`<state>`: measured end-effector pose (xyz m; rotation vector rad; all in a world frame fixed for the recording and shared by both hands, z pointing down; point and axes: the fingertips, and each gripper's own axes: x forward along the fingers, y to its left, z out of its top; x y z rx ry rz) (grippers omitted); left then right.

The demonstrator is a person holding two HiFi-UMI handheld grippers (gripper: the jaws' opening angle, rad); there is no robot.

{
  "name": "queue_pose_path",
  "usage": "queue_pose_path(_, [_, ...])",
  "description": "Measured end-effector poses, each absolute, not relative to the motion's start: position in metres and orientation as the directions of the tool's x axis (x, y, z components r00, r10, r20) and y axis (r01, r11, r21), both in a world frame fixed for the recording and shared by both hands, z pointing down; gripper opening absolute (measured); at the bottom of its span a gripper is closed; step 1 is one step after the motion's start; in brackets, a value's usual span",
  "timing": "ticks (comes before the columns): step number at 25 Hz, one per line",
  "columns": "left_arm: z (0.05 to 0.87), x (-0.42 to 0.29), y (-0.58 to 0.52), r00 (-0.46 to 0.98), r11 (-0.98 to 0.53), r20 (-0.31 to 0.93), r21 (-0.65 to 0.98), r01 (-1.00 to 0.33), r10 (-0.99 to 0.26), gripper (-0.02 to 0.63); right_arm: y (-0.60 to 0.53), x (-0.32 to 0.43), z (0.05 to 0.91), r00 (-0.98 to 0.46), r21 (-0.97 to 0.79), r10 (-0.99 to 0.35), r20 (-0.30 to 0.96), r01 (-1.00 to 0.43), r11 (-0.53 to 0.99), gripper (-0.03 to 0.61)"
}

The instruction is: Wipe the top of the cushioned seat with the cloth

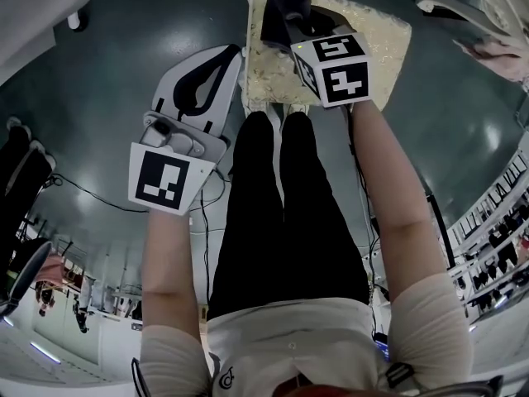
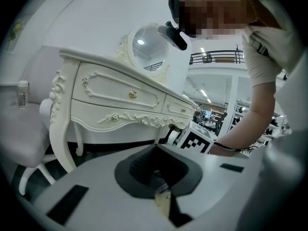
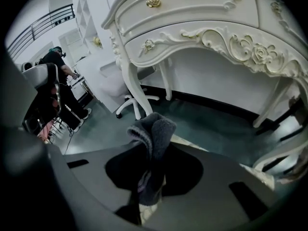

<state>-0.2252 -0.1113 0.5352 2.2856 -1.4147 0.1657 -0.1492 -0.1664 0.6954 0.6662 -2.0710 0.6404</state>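
Floor: dark teal and glossy, running under all the furniture.
Dressing table: white and ornate, with carved legs, gold-knobbed drawers and an oval mirror on top; it fills the background of both gripper views.
Person: stands looking down, black trousers at the middle of the head view, bare forearms reaching forward.
Cushioned seat: cream-and-gold patterned top, on the floor just ahead of the person's feet.
Left gripper: white, held left of the seat over the floor, its tip just beside the seat's left edge. Its jaws are together with nothing between them.
Right gripper: over the seat's left half, its marker cube facing up. Its jaws are clamped on the cloth.
Cloth: dark grey and fuzzy, folded, bulging out past the jaw tips. Whether it touches the seat top cannot be told.
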Motion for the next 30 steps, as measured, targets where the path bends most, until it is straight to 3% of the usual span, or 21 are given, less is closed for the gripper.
queue_pose_path(16, [0.524,-0.140,-0.133,0.570,-0.497,0.306,0.287,-0.819,-0.762,0.012,-0.187,-0.052,0.697,-0.402,-0.130,-0.276,0.873,-0.738,0.662,0.074])
queue_pose_path(30, [0.532,-0.063,-0.136,0.575,-0.500,0.333,0.286,-0.817,-0.747,0.012,-0.203,0.034,0.699,-0.362,-0.087,-0.313,0.878,-0.764,0.639,0.074])
